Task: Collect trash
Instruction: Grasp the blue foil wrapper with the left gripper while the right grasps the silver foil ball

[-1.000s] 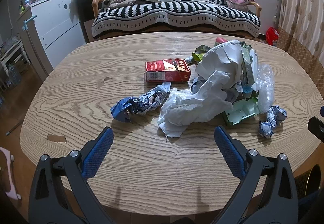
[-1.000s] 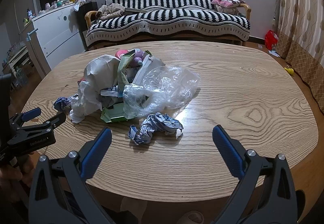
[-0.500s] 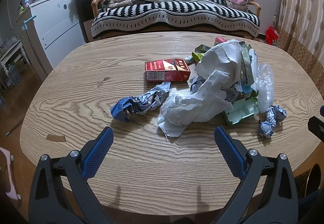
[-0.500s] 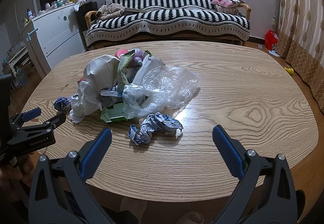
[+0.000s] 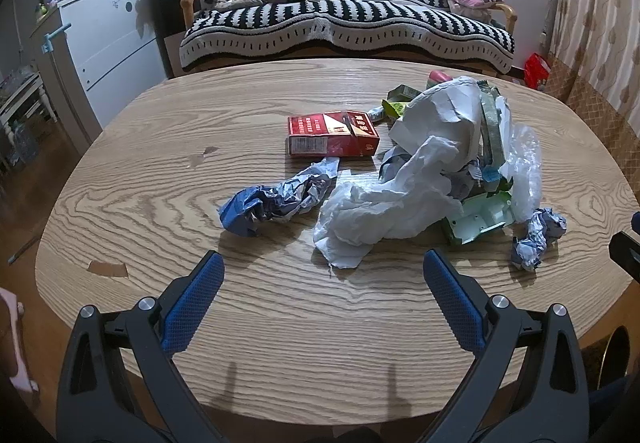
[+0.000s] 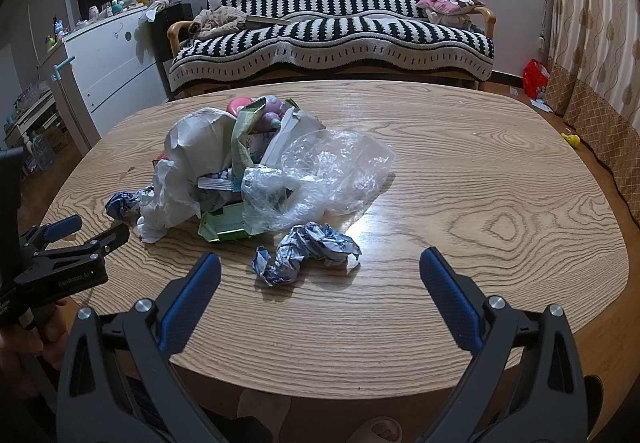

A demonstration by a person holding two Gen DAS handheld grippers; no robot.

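Note:
A heap of trash lies on the oval wooden table (image 5: 160, 203): white crumpled paper (image 5: 384, 211), a red carton (image 5: 332, 135), a blue crumpled paper ball (image 5: 272, 203), a clear plastic bag (image 6: 328, 171), a green box (image 6: 228, 223) and a small grey-blue paper ball (image 6: 308, 247). My left gripper (image 5: 324, 275) is open and empty over the near table edge, short of the white paper. My right gripper (image 6: 320, 275) is open and empty, just in front of the small paper ball. The left gripper also shows in the right wrist view (image 6: 84, 231).
A striped sofa (image 5: 344, 23) stands behind the table. A white cabinet (image 5: 112, 43) is at the back left. A curtain (image 6: 592, 23) hangs at the right. A red bag (image 6: 536, 77) sits on the floor by the wall.

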